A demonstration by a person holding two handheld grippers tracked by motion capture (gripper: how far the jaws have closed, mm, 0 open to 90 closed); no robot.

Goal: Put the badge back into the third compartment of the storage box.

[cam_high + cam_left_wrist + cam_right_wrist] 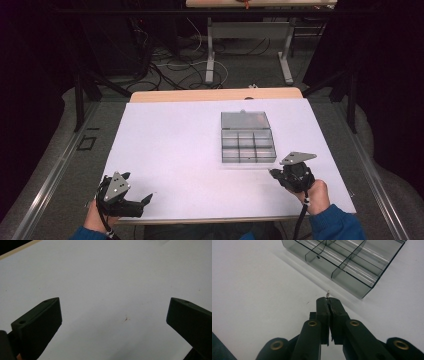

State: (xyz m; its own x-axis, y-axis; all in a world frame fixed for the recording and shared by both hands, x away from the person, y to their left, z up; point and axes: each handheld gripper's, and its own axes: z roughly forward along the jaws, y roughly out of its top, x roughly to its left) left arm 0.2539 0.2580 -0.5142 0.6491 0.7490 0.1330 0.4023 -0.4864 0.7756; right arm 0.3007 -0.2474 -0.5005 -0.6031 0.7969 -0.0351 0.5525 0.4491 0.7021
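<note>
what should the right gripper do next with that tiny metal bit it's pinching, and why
Probably carry it forward over the compartment box and only then open. The right gripper is shut on a small metal piece that sticks out past its tips, short of the box's near wall. The box lies open, and its near compartments look empty.

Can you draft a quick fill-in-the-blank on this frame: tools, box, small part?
1. The right tool is shut on a small metal ____.
2. The left tool has its jaws ____ over the bare white table.
3. The lid of the grey compartment box is ____.
4. The box's compartments look ____.

Missing words: screw; open; open; empty
</note>
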